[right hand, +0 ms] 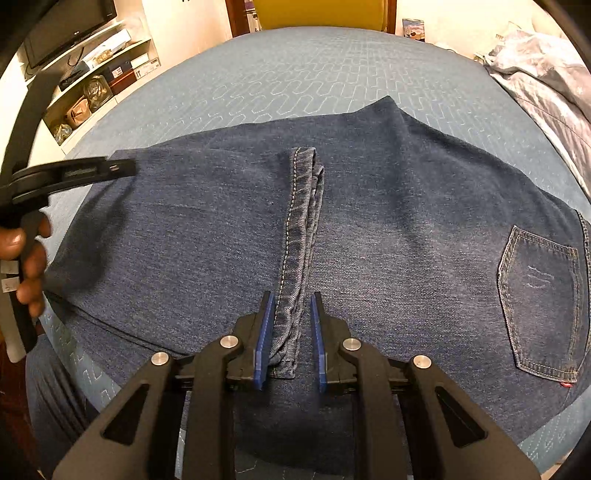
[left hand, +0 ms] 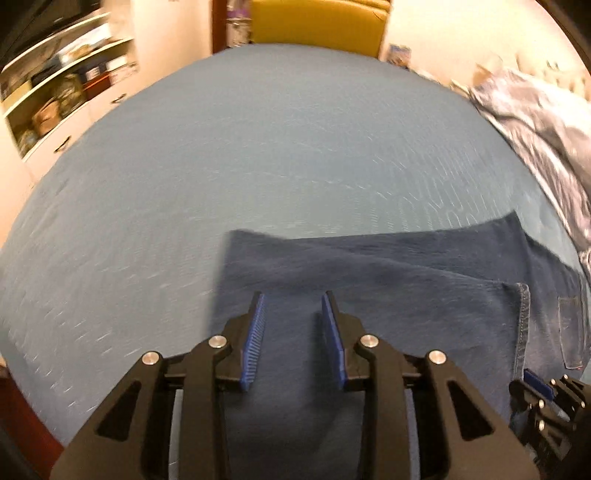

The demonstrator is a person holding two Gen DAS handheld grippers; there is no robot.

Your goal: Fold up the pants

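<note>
Dark blue jeans (right hand: 406,221) lie folded on a blue quilted bedspread (right hand: 295,74), with a back pocket (right hand: 539,295) showing at the right. The leg hem (right hand: 299,229) lies across the middle of the fold, pointing away from me. My right gripper (right hand: 291,295) straddles the near end of that hem. Its left pad touches the hem and its right pad stands a little clear, so it is open. My left gripper (left hand: 293,295) hovers open over the left part of the jeans (left hand: 369,277) with nothing between its fingers. The right wrist view shows it (right hand: 122,168) at the jeans' left edge, in a hand (right hand: 26,254).
Crumpled grey bedding (right hand: 546,74) lies at the right edge of the bed. A yellow chair back (right hand: 321,13) stands beyond the far edge. White shelves with boxes (right hand: 103,81) and a screen (right hand: 66,26) are at the left. The right gripper (left hand: 543,387) shows at the lower right of the left wrist view.
</note>
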